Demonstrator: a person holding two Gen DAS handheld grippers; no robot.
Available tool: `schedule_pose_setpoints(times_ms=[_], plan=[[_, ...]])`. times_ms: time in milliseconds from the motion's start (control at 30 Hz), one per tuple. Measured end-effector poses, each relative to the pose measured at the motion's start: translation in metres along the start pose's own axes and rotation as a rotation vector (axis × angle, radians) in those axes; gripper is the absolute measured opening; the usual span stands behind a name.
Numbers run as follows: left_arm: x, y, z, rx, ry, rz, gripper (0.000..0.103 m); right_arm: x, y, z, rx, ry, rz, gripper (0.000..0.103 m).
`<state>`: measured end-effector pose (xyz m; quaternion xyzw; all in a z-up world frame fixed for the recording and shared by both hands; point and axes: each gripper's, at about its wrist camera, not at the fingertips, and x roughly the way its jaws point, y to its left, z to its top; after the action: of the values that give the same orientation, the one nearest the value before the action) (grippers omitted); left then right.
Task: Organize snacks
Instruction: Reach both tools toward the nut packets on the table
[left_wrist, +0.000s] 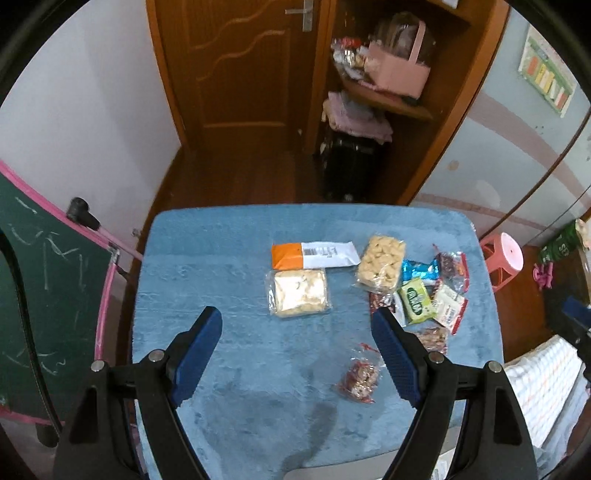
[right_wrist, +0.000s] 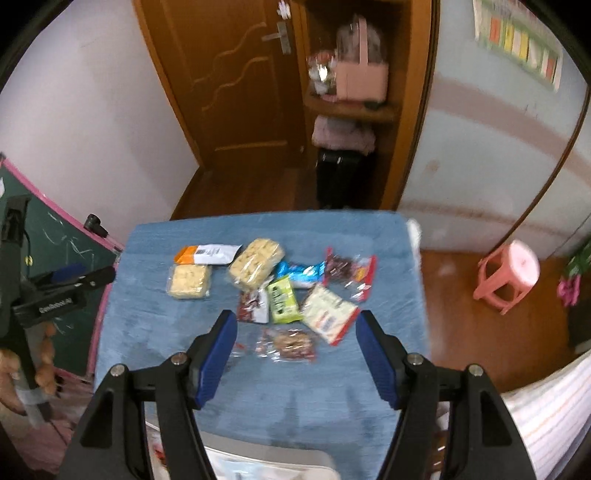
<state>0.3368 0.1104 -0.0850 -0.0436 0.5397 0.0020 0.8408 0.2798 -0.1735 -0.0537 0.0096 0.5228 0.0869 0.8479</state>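
Several snack packs lie on a blue cloth table (left_wrist: 229, 266). In the left wrist view an orange-and-white pack (left_wrist: 314, 254) and a clear pack of pale biscuits (left_wrist: 299, 292) lie mid-table, a bag of round crackers (left_wrist: 380, 264) to their right, then a pile with a green pack (left_wrist: 416, 301). A small red-printed pack (left_wrist: 360, 376) lies near my right finger. My left gripper (left_wrist: 297, 321) is open and empty above the table. My right gripper (right_wrist: 297, 325) is open and empty above a clear nut pack (right_wrist: 288, 343); a green pack (right_wrist: 282, 300) and a white-red pack (right_wrist: 328, 314) lie beyond.
A pink stool (left_wrist: 504, 258) stands right of the table. A green chalkboard with a pink frame (left_wrist: 44, 295) stands at the left. A wooden door (left_wrist: 240, 74) and a shelf with a pink basket (left_wrist: 399, 70) are behind. Striped fabric (left_wrist: 543, 384) lies at the lower right.
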Motion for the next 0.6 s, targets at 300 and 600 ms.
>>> schedule_pose_setpoints(times_ms=[300,600], plan=[[0.058,0.0,0.001,0.132,0.109,0.005,0.082,0.102,0.034,-0.016,0.1,0.214,0.04,0.067],[0.071,0.008,-0.006,0.301,0.138,-0.028,0.082,0.153,0.055,-0.022,0.077,0.278,-0.055,0.067]])
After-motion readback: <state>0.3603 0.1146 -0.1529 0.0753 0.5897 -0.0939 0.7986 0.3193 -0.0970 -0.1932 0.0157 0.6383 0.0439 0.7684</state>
